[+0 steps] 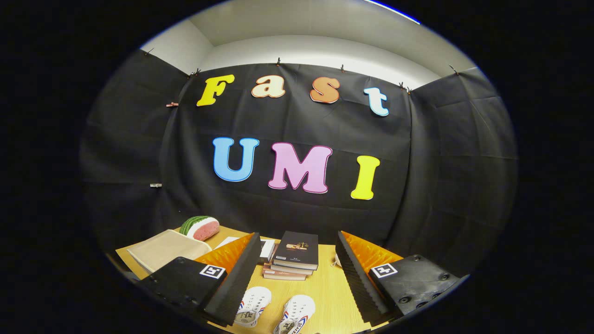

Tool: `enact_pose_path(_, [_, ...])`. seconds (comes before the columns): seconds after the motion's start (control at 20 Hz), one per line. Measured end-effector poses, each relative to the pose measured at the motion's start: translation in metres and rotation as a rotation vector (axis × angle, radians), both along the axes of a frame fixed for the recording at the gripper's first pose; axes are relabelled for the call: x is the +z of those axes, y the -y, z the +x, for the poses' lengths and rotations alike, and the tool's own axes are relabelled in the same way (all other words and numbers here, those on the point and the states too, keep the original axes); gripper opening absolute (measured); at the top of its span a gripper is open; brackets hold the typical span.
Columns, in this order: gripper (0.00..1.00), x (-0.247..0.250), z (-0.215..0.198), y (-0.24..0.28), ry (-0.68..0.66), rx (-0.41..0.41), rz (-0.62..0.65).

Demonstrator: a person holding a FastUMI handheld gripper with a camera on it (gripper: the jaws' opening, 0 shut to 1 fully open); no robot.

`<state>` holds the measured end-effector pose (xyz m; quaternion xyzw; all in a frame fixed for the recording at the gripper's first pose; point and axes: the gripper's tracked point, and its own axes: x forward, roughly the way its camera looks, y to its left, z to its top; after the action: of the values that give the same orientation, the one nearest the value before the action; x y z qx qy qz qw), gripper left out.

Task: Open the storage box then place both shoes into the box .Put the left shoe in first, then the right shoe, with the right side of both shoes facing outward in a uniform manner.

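Two white shoes with red and blue stripes lie on the wooden table [325, 283], toes pointing away from me: the left one [253, 304] close to my left finger, the right one [295, 313] in the gap between the fingers. My gripper [297, 264] hovers above them, open wide, nothing between its fingers. A beige flat box or lid [167, 250], possibly the storage box, lies beyond the left finger.
A stack of books [293, 257] with a dark cover on top stands just ahead of the fingers. A watermelon slice [200, 227] rests behind the beige box, near the black cloth wall. A white sheet [227, 241] lies beside the books.
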<state>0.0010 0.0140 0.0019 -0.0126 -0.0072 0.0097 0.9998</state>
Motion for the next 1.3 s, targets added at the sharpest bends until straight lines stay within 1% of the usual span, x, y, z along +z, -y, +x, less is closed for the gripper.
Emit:
enact_pose_path(0.25, [0.98,-0.002,0.002,-0.002,-0.004,0.000,-0.006])
enact_pose_path(0.35, [0.97,-0.007,0.006,-0.009,-0.022,0.025,-0.017])
enact_pose_path(0.45, [0.98,-0.015,0.008,-0.027,-0.054,0.094,-0.005])
enact_pose_path(0.6, [0.98,-0.028,0.011,-0.062,-0.116,0.233,0.065])
enact_pose_path(0.8, [0.98,-0.045,0.023,-0.097,-0.205,0.381,0.129])
enact_pose_path(0.95, [0.98,-0.060,0.024,-0.125,-0.287,0.501,0.219])
enact_pose_path(1.1, [0.98,-0.082,0.026,-0.149,-0.409,0.598,0.353])
enact_pose_path(1.2, [0.98,-0.097,0.022,-0.170,-0.513,0.671,0.490])
enact_pose_path(1.3, [0.98,-0.117,0.020,-0.187,-0.619,0.724,0.619])
